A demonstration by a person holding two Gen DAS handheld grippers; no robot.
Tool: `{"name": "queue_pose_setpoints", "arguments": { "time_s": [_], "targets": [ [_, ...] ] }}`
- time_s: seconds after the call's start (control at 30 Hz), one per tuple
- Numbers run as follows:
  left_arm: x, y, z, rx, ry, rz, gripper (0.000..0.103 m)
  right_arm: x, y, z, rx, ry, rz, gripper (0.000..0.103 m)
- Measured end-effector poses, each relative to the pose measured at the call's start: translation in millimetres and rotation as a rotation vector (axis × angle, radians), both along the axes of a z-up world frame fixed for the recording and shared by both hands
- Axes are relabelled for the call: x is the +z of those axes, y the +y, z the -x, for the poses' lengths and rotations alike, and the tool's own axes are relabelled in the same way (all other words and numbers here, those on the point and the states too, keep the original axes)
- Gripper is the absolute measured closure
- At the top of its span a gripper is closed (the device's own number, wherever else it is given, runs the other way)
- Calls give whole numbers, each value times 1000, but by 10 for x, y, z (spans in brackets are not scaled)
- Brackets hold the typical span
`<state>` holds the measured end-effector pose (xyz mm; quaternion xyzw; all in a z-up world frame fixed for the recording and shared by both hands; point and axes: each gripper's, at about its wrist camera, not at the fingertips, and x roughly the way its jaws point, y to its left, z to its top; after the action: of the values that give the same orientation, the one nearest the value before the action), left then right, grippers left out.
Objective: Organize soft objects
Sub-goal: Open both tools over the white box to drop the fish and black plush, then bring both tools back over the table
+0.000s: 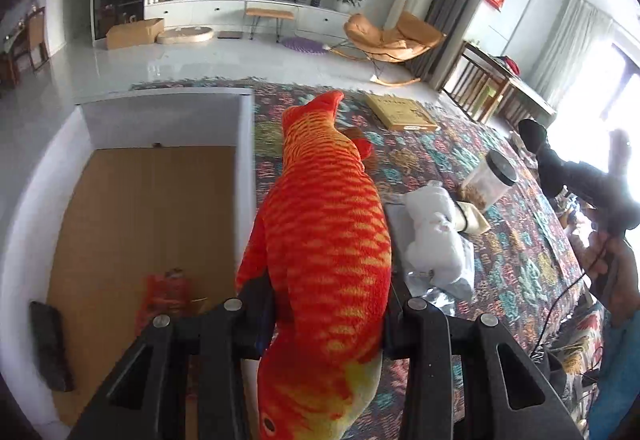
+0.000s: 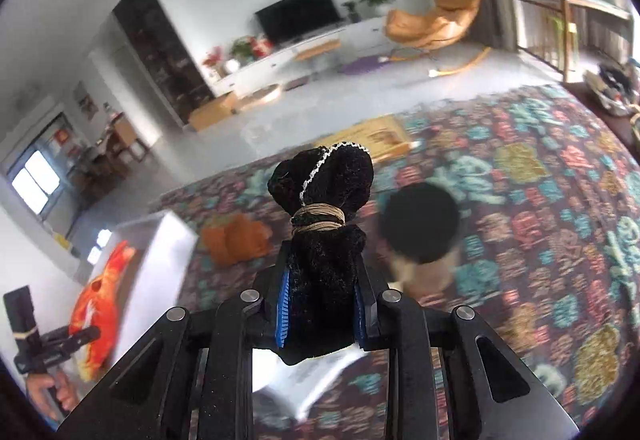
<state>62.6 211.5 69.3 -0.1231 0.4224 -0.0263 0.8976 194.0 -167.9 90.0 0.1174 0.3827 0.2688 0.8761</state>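
My left gripper [image 1: 324,316] is shut on an orange plush fish [image 1: 324,240] and holds it above the right edge of a white box [image 1: 168,119] with a brown cardboard floor. The box holds a small orange soft item [image 1: 164,292] and a dark object [image 1: 50,344]. My right gripper [image 2: 322,304] is shut on a black velvet pouch [image 2: 324,224] tied with tan cord, held above the patterned cloth [image 2: 540,220]. In the right wrist view the fish [image 2: 100,304], the left gripper [image 2: 52,352] and the box [image 2: 160,252] show at the left. A white soft toy [image 1: 432,236] lies beside the fish.
A black-lidded jar [image 1: 490,179] and a tan flat box [image 1: 402,111] sit on the cloth; the jar also shows in the right wrist view [image 2: 420,228]. An orange cloth [image 2: 236,236] lies near the box. A silver packet [image 1: 440,292] lies under the white toy.
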Motion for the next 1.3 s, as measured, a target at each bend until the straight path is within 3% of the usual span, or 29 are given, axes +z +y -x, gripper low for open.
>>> {"name": "queue_pose_setpoints", "arguments": {
  "time_s": [0.13, 0.17, 0.2, 0.23, 0.27, 0.33, 0.4, 0.53, 0.7, 0.83, 0.9, 0.97, 1.03, 1.13, 1.17, 1.23, 1.3],
  "targets": [
    [-5, 584, 443, 135, 21, -71, 58, -6, 1269, 605, 273, 65, -124, 76],
    [-26, 705, 552, 179, 22, -96, 47, -15, 1559, 752, 333, 80, -147, 76],
    [-59, 820, 648, 222, 27, -127, 28, -41, 1824, 883, 388, 99, -168, 74],
    [-100, 914, 731, 262, 31, -157, 19, -82, 2065, 1004, 434, 121, -189, 67],
    [-136, 1001, 815, 301, 27, -181, 5, -135, 2280, 1102, 480, 148, -207, 47],
    [-205, 1144, 935, 367, 18, -204, 2, -284, 2529, 1215, 526, 182, -201, 16],
    [-268, 1205, 996, 392, 20, -195, 2, -392, 2557, 1264, 527, 170, -180, 17],
    [-283, 1029, 1022, 359, -34, -159, 2, -558, 2050, 1164, 387, 70, -82, 17],
    [-222, 145, 877, 128, -109, -48, 2, -990, 720, 1008, -24, -23, 90, 17],
    [-304, -836, 880, -107, -132, -31, 2, -1600, -199, 950, -335, 69, 249, 16],
    [-540, -1322, 837, -220, -72, -29, 2, -1803, -450, 898, -408, 123, 259, 16],
    [-888, -1696, 741, -277, 14, -57, 2, -1848, -605, 866, -456, 176, 200, 16],
    [-1241, -1857, 672, -273, 74, -78, 2, -1779, -589, 893, -470, 110, 213, 17],
    [-1639, -1845, 410, -203, 141, -105, 2, -1802, -524, 879, -464, 102, 257, 17],
    [-1715, -1806, 293, -162, 151, -126, 4, -1815, -525, 867, -469, 107, 265, 17],
    [-1689, -1726, 128, -79, 83, -198, 4, -1790, -564, 897, -490, 115, 258, 17],
    [-1744, -1594, -99, 3, 96, -186, 4, -1799, -635, 912, -524, 128, 247, 17]
  ]
}}
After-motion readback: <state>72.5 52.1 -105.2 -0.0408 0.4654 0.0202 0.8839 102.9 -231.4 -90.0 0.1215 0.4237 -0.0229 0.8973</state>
